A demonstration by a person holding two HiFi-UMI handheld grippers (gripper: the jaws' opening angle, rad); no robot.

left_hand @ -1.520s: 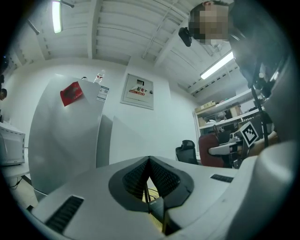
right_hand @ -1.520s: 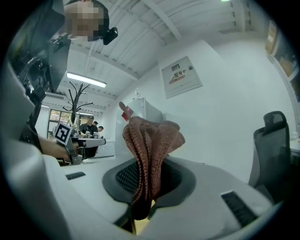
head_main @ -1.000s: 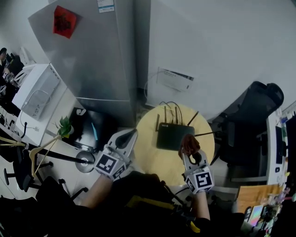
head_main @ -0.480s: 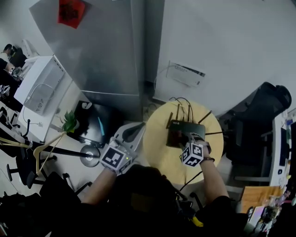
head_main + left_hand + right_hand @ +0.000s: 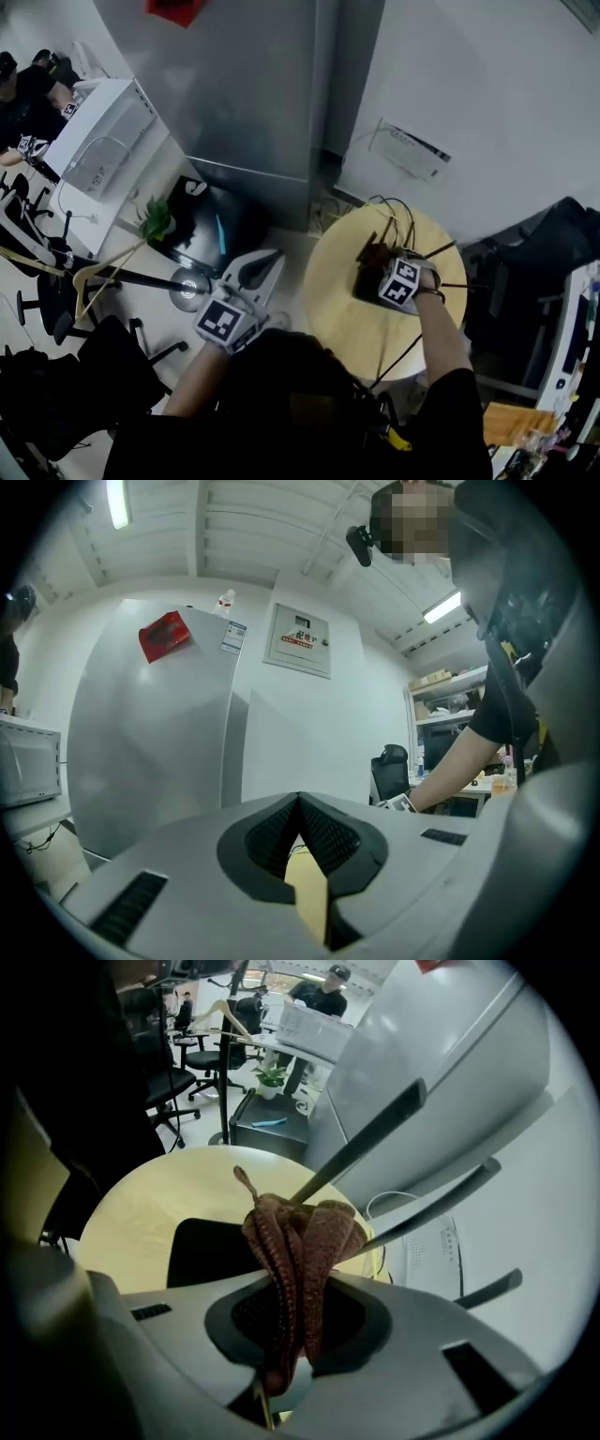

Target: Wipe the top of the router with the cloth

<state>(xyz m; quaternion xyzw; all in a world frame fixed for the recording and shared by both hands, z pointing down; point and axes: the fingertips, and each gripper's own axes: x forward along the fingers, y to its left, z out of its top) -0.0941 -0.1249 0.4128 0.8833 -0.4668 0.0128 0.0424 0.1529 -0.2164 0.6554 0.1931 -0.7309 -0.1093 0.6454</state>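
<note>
A black router [image 5: 367, 281] with several thin antennas lies on the round yellow table [image 5: 342, 314]. My right gripper [image 5: 380, 264] hovers right over the router's top, shut on a reddish-brown cloth [image 5: 374, 254] that covers its far part. In the right gripper view the folded cloth [image 5: 298, 1237] stands pinched between the jaws, with the router [image 5: 208, 1251] below and the antennas [image 5: 364, 1146] slanting past. My left gripper [image 5: 265, 266] hangs off the table's left edge, above the floor, shut on nothing. The left gripper [image 5: 300, 803] shows its jaws meeting at the tips.
A tall grey cabinet [image 5: 244, 84] and a white wall stand behind the table, with cables [image 5: 394, 204] at the table's far edge. A black office chair [image 5: 548, 248] is at the right. A black box [image 5: 202, 230], a potted plant [image 5: 156, 220] and a stand base [image 5: 192, 284] sit on the floor at left.
My right gripper has carried the cloth from the router's near right corner across its top toward the far side. The left gripper has stayed beside the table.
</note>
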